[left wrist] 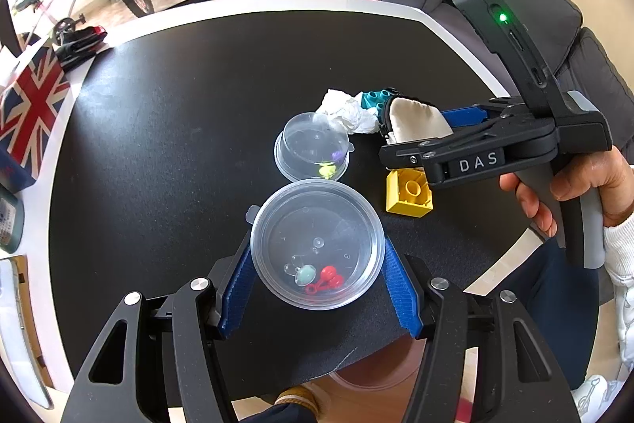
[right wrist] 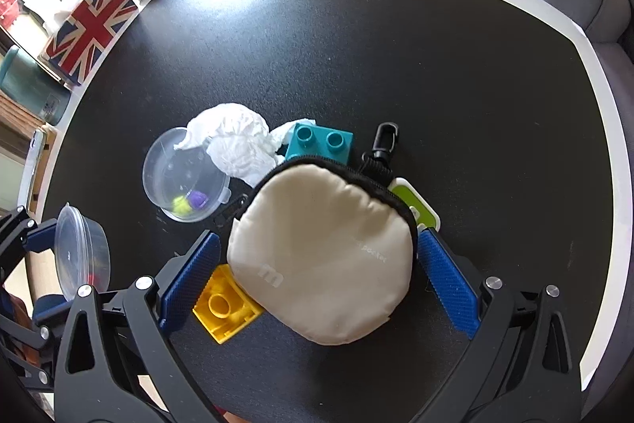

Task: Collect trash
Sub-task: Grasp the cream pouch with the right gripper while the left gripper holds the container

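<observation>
My left gripper (left wrist: 319,288) has its blue fingers (left wrist: 237,288) clamped on either side of a clear plastic tub (left wrist: 318,248), lid on, with a few small red and pale beads inside. It looks light and thin-walled, so I judge a squeeze at mid-wall, below the rim, is all it takes; more could buckle it or pop the lid.

My right gripper (right wrist: 317,272) is spread wide around a cream zip pouch (right wrist: 321,256). The pouch fills the gap between the fingers, but I cannot tell whether the pads actually press on it. It is soft and padded, likely to sag, so I would take it across the middle rather than by its black clip (right wrist: 382,139).

The trash proper, as I read it, is the crumpled white tissue (right wrist: 235,141), lying on the black counter (right wrist: 396,46) beyond the pouch, touching a teal brick (right wrist: 321,143) and overlapping the rim of a second clear tub (right wrist: 184,181) with yellow and purple bits in it. The tissue is featherlight and compressible; a pinch into its bulk should hold. A yellow brick (right wrist: 226,304) sits just under my right gripper's left finger.
</observation>
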A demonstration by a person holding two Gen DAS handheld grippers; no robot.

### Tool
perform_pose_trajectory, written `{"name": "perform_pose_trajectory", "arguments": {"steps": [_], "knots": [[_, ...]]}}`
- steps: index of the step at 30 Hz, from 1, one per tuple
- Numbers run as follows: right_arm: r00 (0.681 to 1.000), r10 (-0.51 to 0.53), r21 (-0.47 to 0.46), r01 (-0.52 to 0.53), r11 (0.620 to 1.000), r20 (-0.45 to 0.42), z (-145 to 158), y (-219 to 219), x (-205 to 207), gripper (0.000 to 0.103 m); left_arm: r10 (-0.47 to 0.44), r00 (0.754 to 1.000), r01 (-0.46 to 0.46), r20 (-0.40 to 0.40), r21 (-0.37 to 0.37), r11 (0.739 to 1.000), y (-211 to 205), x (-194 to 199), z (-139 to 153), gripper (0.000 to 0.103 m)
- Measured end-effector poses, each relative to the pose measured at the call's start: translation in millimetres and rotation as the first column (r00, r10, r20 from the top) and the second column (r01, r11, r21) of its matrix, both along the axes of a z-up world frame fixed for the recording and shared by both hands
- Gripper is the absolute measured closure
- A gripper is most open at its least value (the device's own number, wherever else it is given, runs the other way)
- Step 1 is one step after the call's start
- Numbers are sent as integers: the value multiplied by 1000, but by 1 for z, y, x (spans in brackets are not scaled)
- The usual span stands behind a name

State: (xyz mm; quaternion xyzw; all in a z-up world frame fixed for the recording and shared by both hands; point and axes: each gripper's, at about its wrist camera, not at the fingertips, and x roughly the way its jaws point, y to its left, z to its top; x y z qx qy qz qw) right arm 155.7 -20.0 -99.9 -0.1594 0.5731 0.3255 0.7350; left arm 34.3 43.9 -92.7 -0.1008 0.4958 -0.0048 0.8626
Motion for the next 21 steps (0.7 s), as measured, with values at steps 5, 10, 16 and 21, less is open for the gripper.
{"name": "perform_pose_trajectory", "arguments": {"steps": [5,10,16,21], "knots": [[999,-38,-18,38,999,2,-4,-5,3,5,-2,1000,2,3,-10,1000,0,0,-2,44],[999,-37,-19,37,999,14,-6,-8,1,13,0,1000,0,0,-11,1000,2,0,-4,44],[999,-23,-5,23,1000,26,1,-11,0,21,2,1000,-1,3,-13,1000,2,-2,-4,44],[998,-33,31,31,999,48,14,-22,1,21,-3,1000,3,15,-13,1000,-1,-2,0,44]]}}
